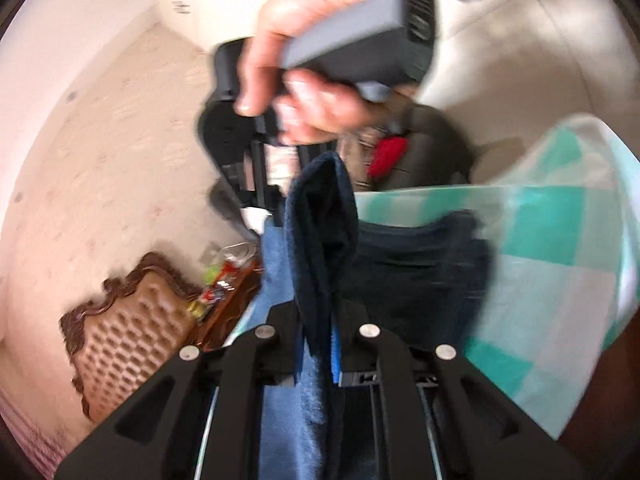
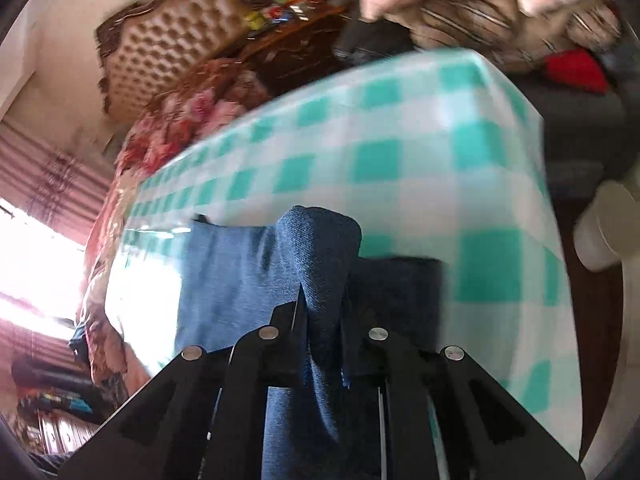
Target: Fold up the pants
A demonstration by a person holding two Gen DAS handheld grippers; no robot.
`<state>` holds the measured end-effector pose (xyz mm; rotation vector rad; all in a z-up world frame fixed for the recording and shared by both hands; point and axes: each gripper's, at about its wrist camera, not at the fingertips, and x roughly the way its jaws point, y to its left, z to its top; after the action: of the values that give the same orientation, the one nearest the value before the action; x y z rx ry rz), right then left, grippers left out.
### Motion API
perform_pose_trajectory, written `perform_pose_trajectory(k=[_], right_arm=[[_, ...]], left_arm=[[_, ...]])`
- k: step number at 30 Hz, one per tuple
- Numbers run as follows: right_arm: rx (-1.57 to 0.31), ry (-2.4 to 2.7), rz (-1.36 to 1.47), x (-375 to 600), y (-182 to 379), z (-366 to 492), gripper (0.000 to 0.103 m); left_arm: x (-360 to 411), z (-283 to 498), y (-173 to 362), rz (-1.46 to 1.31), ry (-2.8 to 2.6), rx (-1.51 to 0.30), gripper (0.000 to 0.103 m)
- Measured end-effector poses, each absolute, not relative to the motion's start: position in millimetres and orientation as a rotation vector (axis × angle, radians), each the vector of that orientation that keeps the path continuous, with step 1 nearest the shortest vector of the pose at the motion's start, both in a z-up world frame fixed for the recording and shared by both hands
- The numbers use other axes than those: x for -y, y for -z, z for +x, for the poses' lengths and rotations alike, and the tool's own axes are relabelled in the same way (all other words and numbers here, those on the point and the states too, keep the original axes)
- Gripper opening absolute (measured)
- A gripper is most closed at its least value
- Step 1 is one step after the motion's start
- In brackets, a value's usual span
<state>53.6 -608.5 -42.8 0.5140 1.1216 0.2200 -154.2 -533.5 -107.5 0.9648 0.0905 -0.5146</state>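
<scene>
The left gripper (image 1: 318,344) is clamped on a thick fold of the dark blue denim pants (image 1: 320,240), which rise between its black fingers (image 1: 286,320) and hang back down toward the camera. Beyond the fold, more of the pants lie dark and smeared on the table covered in a teal-and-white checked cloth (image 1: 552,248); where the legs end cannot be made out. Far above them a bare hand (image 1: 304,40) grips the grey handle of the other tool (image 1: 360,36), whose black body (image 1: 228,120) is blurred, with its tips hidden behind the fabric.

The right gripper (image 2: 322,316) is likewise closed on a bunched ridge of the same pants (image 2: 316,248), the cloth filling the narrow gap between its fingers. To the left, a paler blue stretch (image 2: 224,272) spreads flat on the checked cloth (image 2: 400,152); to the right a darker layer (image 2: 400,292) lies near the table's edge. The lower part of the pants is cut off by the gripper frame.

Far behind stand a brown tufted leather headboard (image 2: 168,44) and a floral quilt (image 2: 180,120), both streaked by motion. A red object (image 2: 576,68) at far right is too blurred to identify.
</scene>
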Motion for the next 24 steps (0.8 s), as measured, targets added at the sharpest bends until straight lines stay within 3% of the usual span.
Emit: perform_pose_trajectory(k=[4, 8, 10, 11, 12, 13, 15, 19, 22, 24], right_arm=[[-1.140, -0.195, 0.564, 622.3, 84.1, 41.7, 0.013], [-1.108, -0.201, 0.555, 622.4, 84.4, 37.4, 0.014], [-1.113, -0.140, 0.512, 626.4, 84.1, 38.6, 0.029], [-1.108, -0.106, 0.491, 626.8, 82.4, 37.4, 0.041], [-1.099, -0.067, 0.467, 627.3, 79.4, 35.4, 0.046], [-1.075, -0.031, 0.435, 627.4, 73.1, 32.1, 0.046], [-1.019, 0.028, 0.370, 625.7, 57.8, 26.0, 0.049], [-0.820, 0.234, 0.165, 604.9, 17.2, -5.1, 0.051], [-0.731, 0.184, 0.008, 557.5, 15.5, -19.9, 0.051], [-0.739, 0.212, -0.118, 532.2, 31.6, -18.4, 0.051]], left_arm=[[548.2, -166.6, 136.3, 1.028, 0.571, -0.130, 0.010], [550.1, -168.3, 134.4, 1.024, 0.586, -0.125, 0.012], [544.9, -149.7, 135.2, 1.004, 0.606, -0.152, 0.024], [542.5, -147.3, 133.7, 0.993, 0.610, -0.168, 0.039], [537.7, -147.0, 128.3, 0.962, 0.639, -0.176, 0.042], [527.3, -148.4, 117.9, 0.917, 0.676, -0.177, 0.045], [503.2, -148.2, 96.9, 0.817, 0.713, -0.207, 0.061], [402.6, -93.4, 30.8, 0.339, 0.719, -0.452, 0.063], [334.6, -1.1, 28.4, 0.139, 0.555, -0.601, 0.059], [303.7, 56.1, 34.8, 0.040, 0.513, -0.695, 0.034]])
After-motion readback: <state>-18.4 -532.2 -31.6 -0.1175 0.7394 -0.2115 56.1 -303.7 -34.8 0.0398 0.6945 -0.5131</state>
